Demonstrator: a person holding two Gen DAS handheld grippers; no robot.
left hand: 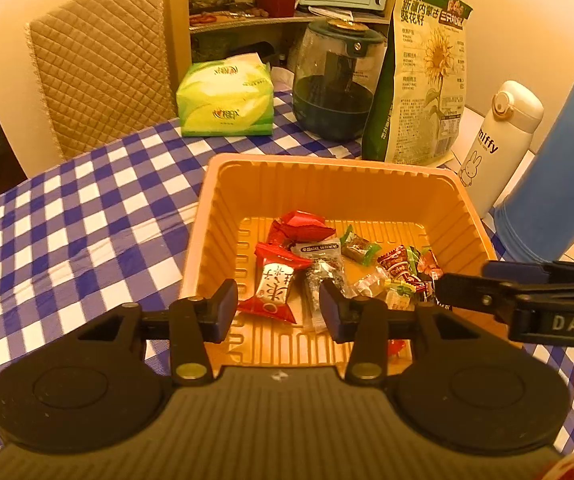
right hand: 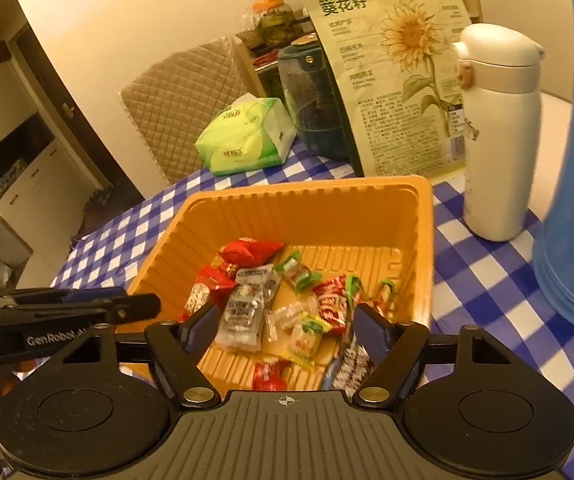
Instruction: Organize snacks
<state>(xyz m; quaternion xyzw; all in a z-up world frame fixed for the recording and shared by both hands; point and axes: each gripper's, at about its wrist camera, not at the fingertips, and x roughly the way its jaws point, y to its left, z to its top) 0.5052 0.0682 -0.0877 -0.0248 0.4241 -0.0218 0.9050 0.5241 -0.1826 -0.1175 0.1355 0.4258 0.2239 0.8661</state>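
Both grippers' fingers gape empty over the tray (left hand: pixel 463 200); only the right view shows a blurred, perhaps blue-white packet (right hand: pixel 351 366).

My count: one orange tray (left hand: pixel 329 184), about ten wrapped candies (left hand: pixel 275 286), one tissue pack (left hand: pixel 225 100), one seed bag (left hand: pixel 423 80), one white flask (left hand: pixel 499 140).

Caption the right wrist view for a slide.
Open right gripper above ribbed orange plastic tray of wrapped candies on blue-checked tablecloth.
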